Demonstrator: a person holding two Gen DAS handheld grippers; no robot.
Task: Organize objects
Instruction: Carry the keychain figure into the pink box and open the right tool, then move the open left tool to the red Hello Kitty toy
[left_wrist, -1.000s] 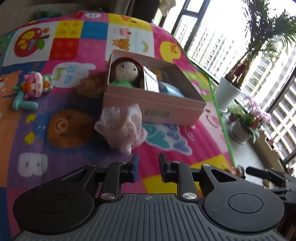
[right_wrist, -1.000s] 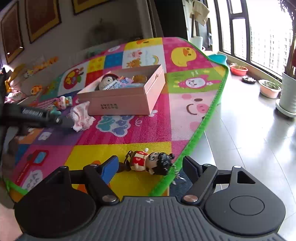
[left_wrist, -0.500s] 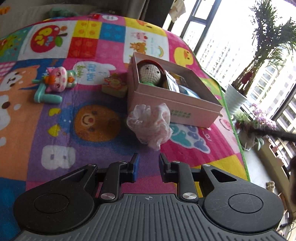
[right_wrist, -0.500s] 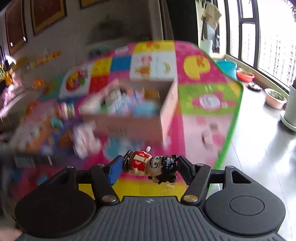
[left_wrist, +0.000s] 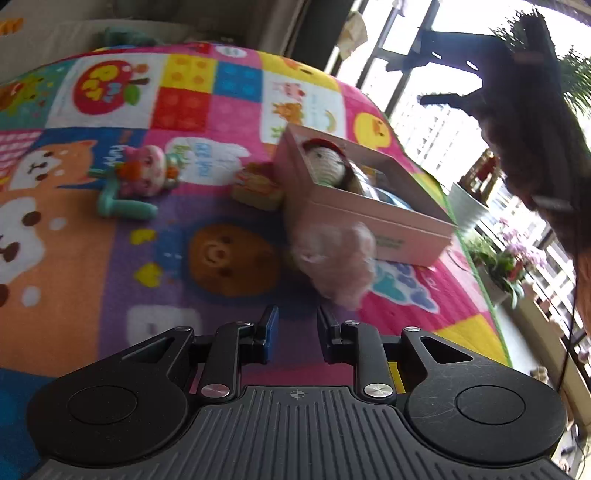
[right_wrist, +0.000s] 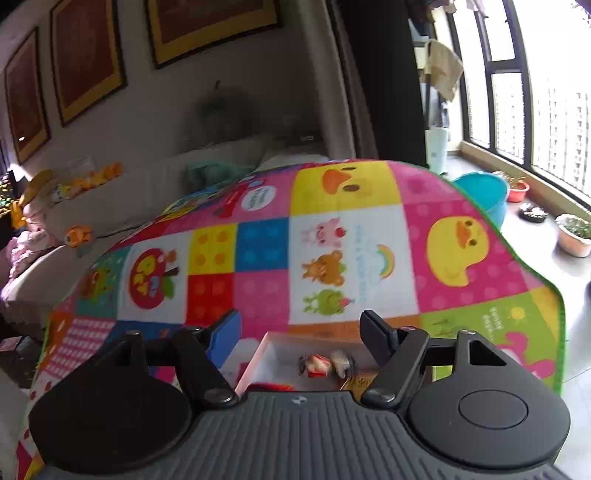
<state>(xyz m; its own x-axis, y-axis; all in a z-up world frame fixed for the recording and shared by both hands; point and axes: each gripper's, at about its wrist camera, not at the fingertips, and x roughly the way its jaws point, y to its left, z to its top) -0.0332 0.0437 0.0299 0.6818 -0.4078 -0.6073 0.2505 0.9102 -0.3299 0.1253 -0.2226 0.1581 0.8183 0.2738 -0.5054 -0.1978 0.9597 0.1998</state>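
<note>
right claw (right_wrist: 299, 328) wide, just opened, empty | figurine (right_wrist: 327, 364) dropped into box (right_wrist: 258, 360) | left claw (left_wrist: 296, 325) narrow, empty | we judged puff (left_wrist: 338, 260) next: widen first

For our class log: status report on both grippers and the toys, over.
Left gripper empty, narrow gap. Right gripper jaws just reopened, nothing between them; small doll below, inside pink box. Pink puff and pig toy remain on mat.

mat (left_wrist: 110, 288) txt blurred, box (left_wrist: 369, 225) label illegible
</note>
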